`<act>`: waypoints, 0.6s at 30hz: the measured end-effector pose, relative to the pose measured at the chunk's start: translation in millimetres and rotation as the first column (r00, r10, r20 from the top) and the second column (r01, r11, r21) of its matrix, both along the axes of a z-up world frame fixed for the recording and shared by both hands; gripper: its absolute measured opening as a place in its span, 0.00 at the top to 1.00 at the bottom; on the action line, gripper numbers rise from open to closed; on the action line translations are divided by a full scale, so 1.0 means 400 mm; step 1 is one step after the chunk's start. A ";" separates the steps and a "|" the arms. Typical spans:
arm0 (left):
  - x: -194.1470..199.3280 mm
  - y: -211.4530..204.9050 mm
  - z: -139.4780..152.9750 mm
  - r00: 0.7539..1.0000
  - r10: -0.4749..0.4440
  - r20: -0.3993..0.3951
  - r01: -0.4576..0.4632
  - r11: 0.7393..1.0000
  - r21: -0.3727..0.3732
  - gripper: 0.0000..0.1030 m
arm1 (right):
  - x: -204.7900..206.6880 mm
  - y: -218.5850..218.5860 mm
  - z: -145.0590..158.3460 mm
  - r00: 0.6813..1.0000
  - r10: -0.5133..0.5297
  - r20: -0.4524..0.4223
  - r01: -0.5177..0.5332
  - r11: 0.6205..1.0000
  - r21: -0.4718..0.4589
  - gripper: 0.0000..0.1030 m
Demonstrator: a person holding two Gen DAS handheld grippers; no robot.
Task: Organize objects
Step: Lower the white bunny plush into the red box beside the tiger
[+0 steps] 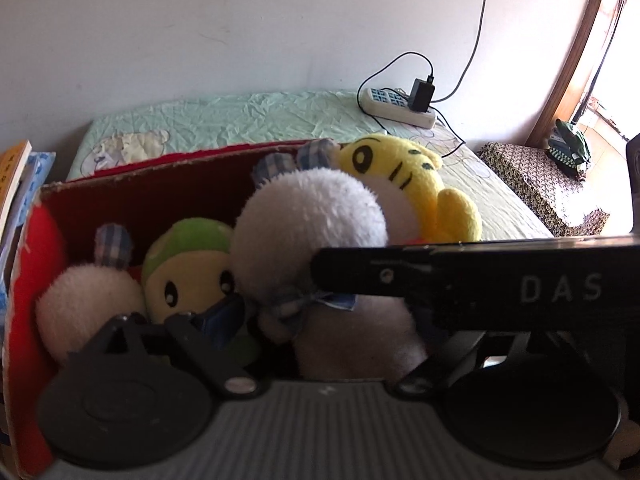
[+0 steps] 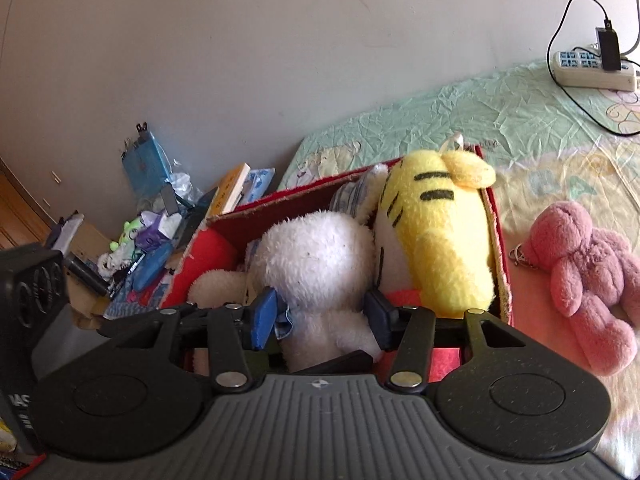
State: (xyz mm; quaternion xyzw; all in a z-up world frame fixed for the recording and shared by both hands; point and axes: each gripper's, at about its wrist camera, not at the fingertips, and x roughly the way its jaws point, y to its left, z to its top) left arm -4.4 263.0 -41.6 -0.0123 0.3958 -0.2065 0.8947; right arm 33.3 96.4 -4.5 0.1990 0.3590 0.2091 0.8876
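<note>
R gripper (image 2: 324,316) has its blue pads either side of the white plush (image 2: 316,264) at the neck w/ no clear gap, so it looks clamped; L gripper (image 1: 320,320) is spread wide, nothing pinched.

Plush sits at the near edge of the red box (image 2: 498,240), beside the yellow tiger plush (image 2: 448,240); it's prob light, soft and squashy, so grip the narrow neck, not the fluffy head.

Pink plush (image 2: 580,272) lies on the bed outside the box's right edge.

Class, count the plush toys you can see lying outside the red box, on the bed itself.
1. A pink plush toy lies on the bed to the right of the red box. More could sit outside the cameras' view.
</note>
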 end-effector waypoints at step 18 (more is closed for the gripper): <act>0.009 -0.016 0.001 0.997 0.072 -0.029 -0.069 0.994 0.080 0.11 | 0.023 -0.008 -0.030 0.999 -0.034 0.035 0.033 0.999 0.028 0.64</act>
